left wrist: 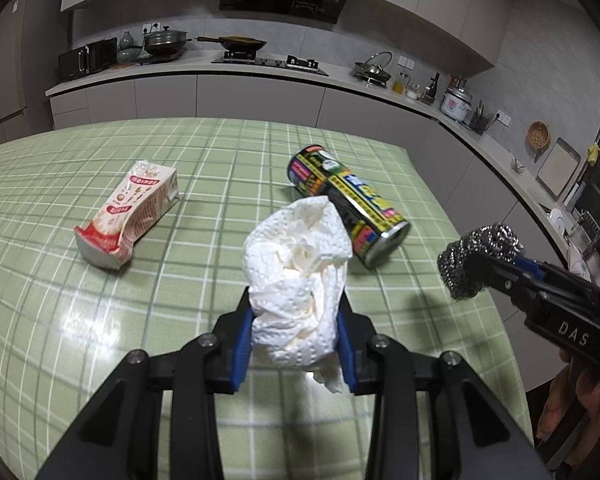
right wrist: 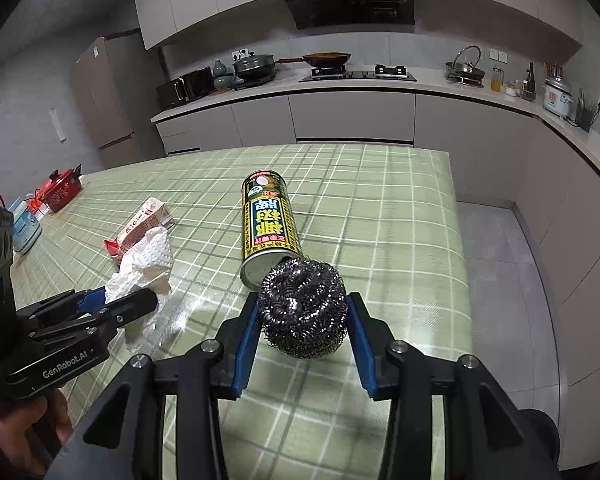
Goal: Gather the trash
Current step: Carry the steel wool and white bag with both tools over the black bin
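Tissue wad (left wrist: 300, 280) btwn left gripper (left wrist: 296, 320) pads (clamped), above table (left wrist: 100, 320).

Bench (right wrist: 400, 208): two obstacles lie ahead. Can (right wrist: 269, 224) on its side at centre; crushed carton (left wrist: 128, 216) well apart to its left, with an open lane of cloth between them. Right of the can, the surface runs bare to the bench edge.
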Tool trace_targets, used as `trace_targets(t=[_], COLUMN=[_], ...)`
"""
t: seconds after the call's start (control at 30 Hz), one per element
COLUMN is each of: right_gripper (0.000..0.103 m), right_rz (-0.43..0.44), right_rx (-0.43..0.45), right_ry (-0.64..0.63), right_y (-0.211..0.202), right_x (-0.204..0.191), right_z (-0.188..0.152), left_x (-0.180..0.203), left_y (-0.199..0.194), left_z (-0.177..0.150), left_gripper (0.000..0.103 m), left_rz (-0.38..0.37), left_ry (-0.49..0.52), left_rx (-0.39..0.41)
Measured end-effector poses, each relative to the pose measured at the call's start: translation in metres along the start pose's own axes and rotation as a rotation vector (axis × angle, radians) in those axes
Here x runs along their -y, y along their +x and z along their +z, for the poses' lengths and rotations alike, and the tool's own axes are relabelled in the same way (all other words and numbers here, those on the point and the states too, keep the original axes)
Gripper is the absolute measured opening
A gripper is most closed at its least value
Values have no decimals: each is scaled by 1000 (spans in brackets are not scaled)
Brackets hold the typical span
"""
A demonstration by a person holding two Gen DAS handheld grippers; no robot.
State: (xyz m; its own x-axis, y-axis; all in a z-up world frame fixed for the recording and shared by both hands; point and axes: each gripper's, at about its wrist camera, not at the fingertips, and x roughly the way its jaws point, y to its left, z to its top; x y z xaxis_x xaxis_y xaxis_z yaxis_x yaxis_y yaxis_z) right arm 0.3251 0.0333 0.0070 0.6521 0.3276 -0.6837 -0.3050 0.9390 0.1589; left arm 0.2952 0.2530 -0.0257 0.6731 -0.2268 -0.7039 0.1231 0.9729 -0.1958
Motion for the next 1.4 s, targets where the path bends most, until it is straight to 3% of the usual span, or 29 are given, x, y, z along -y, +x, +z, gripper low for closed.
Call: trace_targets(t=[0.97, 1.4], right_gripper=[45, 45], right_rz=[-27, -112], right_rx=[38, 38], right_ry=[-18, 1], right_y=[-110, -163], right_x=[77, 143], right_z=[-62, -101], left_x=[117, 199], left_y=[-40, -43], left_z=[-57, -85], left_gripper=[37, 37], left_rz=[17, -48], left_ry=[24, 64], left_rx=[31, 29])
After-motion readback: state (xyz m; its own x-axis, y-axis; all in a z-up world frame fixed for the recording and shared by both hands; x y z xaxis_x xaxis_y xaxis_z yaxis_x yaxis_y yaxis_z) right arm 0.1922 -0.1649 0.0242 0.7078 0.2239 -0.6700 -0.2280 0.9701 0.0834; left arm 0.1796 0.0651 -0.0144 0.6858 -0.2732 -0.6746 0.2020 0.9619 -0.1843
